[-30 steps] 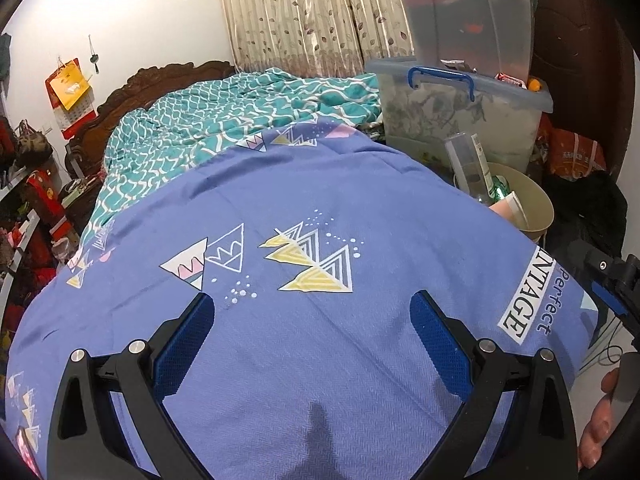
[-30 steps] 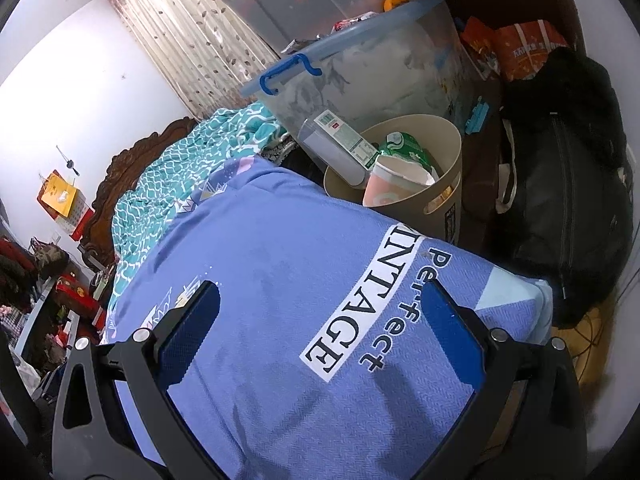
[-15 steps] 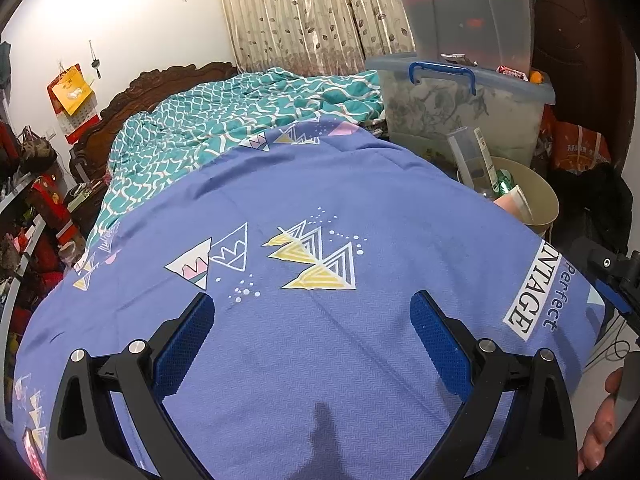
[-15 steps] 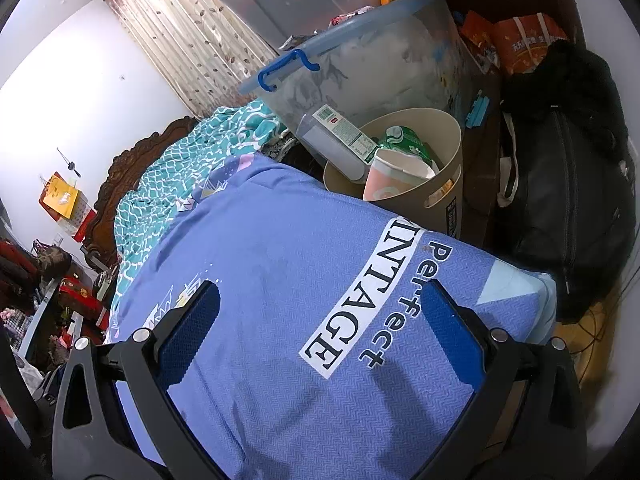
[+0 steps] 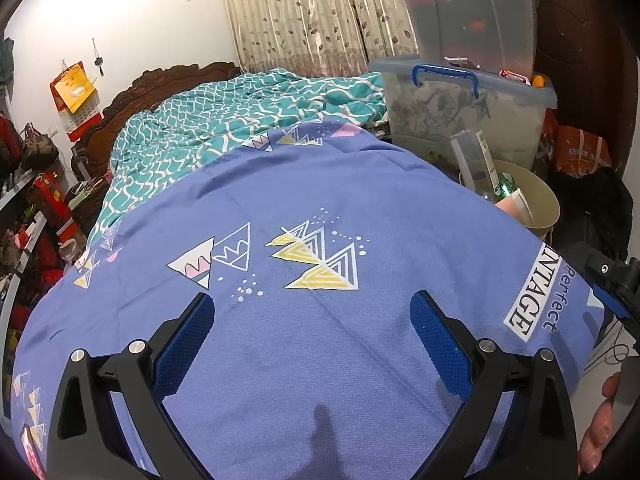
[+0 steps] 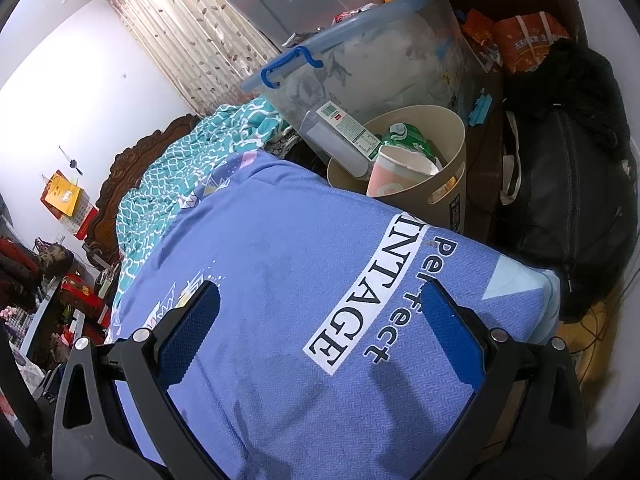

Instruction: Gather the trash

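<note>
The left gripper [image 5: 310, 320] hovered over the blue bedspread [image 5: 320, 360] with its jaws spread wide and nothing between them. The right gripper [image 6: 320, 314] was likewise fully open and empty, positioned above the bed corner bearing the "Perfect VINTAGE" print [image 6: 380, 300]. The trash sat in a beige bin [image 6: 448, 140] on the floor just beyond that corner of the bed: a pink paper cup [image 6: 394, 172], a green wrapper [image 6: 408, 138] and a clear box with a printed label [image 6: 340, 132]. A lidded clear storage tub [image 6: 380, 60] stood behind the bin. A black bag [image 6: 568, 200] lay beside the bin.
</note>
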`<state>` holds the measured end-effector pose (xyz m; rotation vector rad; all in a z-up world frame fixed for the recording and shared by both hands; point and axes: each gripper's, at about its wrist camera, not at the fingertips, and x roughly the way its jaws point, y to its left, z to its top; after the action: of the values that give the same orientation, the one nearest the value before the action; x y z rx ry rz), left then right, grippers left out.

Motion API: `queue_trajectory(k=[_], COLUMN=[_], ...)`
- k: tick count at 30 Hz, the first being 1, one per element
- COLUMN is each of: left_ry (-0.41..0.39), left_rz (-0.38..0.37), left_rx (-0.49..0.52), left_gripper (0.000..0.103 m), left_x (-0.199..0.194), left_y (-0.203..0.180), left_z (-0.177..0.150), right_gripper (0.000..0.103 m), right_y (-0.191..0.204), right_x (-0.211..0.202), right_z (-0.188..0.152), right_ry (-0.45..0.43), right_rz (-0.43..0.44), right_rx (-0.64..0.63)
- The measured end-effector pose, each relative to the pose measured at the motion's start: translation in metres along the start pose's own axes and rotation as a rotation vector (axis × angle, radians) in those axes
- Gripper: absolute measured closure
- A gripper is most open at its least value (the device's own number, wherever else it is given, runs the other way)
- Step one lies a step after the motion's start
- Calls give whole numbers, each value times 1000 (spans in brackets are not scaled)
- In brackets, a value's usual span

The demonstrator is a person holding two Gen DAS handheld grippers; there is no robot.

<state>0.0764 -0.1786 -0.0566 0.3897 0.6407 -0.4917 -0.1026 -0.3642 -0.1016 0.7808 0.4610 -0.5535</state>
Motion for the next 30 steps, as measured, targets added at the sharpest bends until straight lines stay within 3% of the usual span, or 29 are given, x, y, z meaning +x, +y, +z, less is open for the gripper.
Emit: queue_trajectory(k=[30], left_ry=[-25], left_rz=[18], left_rx=[1], left_gripper=[8], left_x=[-7], left_y=[2], left_z=[-1], right_gripper=[4], right_y=[4], right_x=[1], right_z=[-2], right_ry=[5], right_rz=[4], right_rx=[-7])
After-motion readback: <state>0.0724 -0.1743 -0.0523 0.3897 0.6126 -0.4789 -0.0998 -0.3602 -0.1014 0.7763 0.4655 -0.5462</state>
